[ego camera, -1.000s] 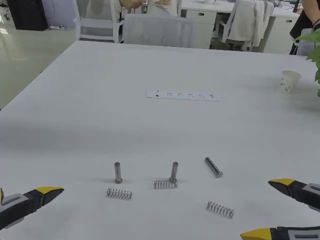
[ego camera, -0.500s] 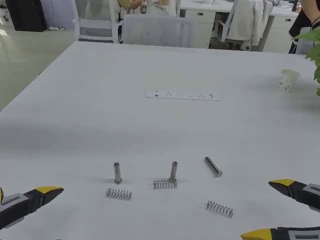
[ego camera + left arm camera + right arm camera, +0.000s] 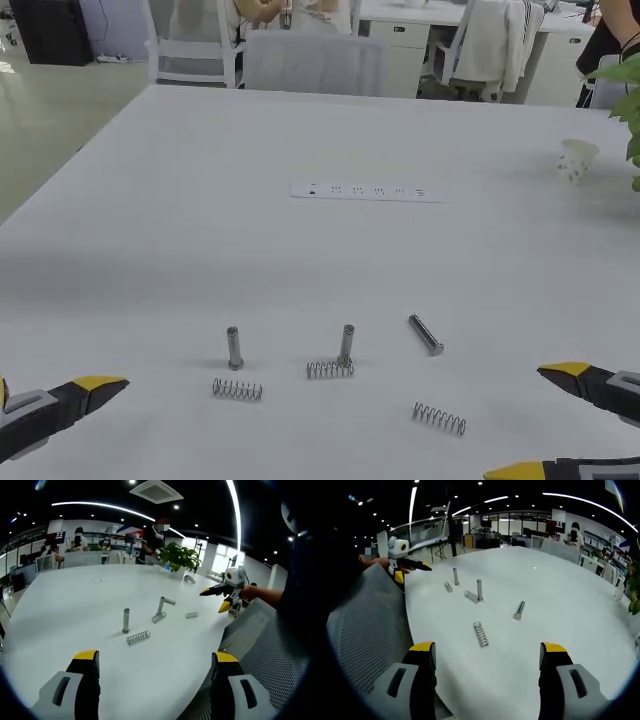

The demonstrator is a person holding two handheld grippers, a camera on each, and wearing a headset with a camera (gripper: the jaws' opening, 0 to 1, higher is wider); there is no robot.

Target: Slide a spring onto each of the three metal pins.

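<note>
Two metal pins stand upright on the white table, the left pin (image 3: 234, 348) and the middle pin (image 3: 346, 345). A third pin (image 3: 426, 334) lies on its side to their right. Three springs lie flat: one (image 3: 237, 390) in front of the left pin, one (image 3: 330, 369) against the middle pin's base, one (image 3: 440, 418) further right. My left gripper (image 3: 155, 656) is open at the near left, well short of the nearest spring (image 3: 138, 638). My right gripper (image 3: 513, 420) is open at the near right, with the right spring (image 3: 480, 634) ahead of its jaws. Neither holds anything.
A white power strip (image 3: 365, 191) lies mid-table behind the pins. A paper cup (image 3: 578, 160) and a green plant (image 3: 628, 90) sit at the far right. Chairs (image 3: 310, 60) and desks stand beyond the table's far edge. Bare tabletop surrounds the parts.
</note>
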